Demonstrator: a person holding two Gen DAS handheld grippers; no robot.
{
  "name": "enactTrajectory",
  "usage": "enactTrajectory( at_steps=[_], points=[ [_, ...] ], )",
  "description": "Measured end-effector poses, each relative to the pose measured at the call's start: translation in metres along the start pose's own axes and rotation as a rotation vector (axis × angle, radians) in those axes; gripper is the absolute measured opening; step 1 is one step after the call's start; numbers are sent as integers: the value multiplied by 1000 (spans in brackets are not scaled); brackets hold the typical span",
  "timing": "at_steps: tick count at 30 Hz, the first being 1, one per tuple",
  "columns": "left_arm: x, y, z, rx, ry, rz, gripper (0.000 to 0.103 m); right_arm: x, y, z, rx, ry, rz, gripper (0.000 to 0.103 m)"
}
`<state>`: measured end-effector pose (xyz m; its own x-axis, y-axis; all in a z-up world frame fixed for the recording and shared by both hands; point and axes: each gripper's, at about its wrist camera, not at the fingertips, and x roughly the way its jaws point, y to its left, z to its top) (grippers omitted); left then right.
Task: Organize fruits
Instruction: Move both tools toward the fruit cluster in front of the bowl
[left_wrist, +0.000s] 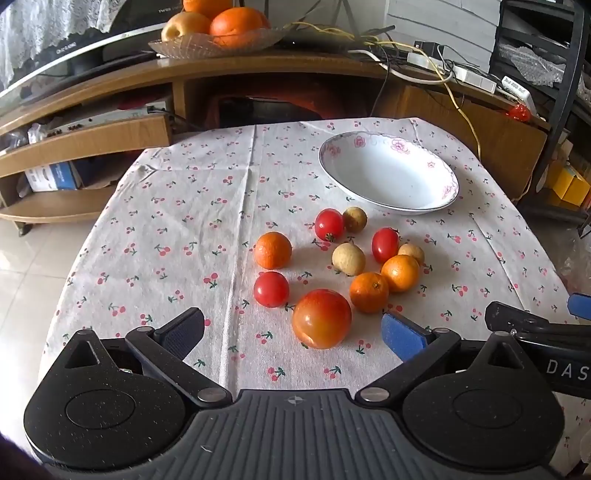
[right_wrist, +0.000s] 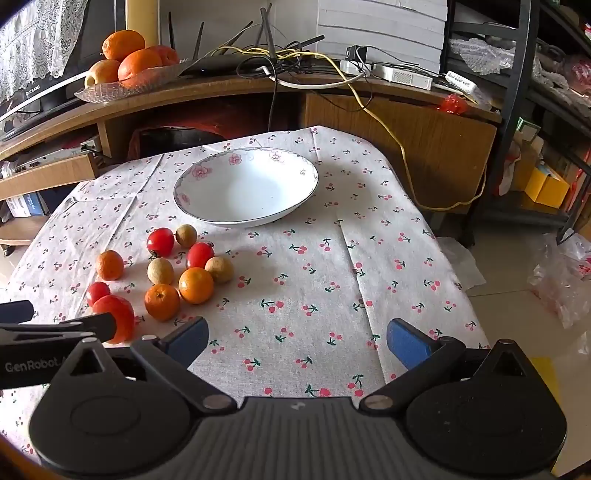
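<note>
A cluster of fruit lies on the cherry-print tablecloth (left_wrist: 177, 229): a large tomato (left_wrist: 321, 318), three small tomatoes (left_wrist: 271, 289), three small oranges (left_wrist: 272, 250) and three brown longans (left_wrist: 348, 259). An empty white floral bowl (left_wrist: 391, 173) stands behind them. My left gripper (left_wrist: 293, 334) is open, its fingers on either side of the large tomato without touching it. In the right wrist view the same fruit (right_wrist: 195, 285) lies at the left and the bowl (right_wrist: 245, 186) sits ahead. My right gripper (right_wrist: 297, 341) is open over bare cloth, nothing between its fingers.
A wooden TV stand (left_wrist: 258, 66) behind the table carries a glass dish of oranges (left_wrist: 218, 40), cables and a power strip (right_wrist: 402, 75). A black metal shelf (right_wrist: 517, 92) stands at the right. Plastic bags (right_wrist: 561, 280) lie on the tiled floor.
</note>
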<state>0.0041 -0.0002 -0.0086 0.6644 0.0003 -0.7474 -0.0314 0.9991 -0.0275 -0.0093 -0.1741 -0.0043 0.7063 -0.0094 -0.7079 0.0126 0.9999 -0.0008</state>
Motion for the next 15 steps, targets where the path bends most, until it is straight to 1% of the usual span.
enactTrajectory(
  at_steps=[15],
  points=[
    [2,-1,0,9,19,13,102,2,1,-1,-6,8,-2,102]
  ],
)
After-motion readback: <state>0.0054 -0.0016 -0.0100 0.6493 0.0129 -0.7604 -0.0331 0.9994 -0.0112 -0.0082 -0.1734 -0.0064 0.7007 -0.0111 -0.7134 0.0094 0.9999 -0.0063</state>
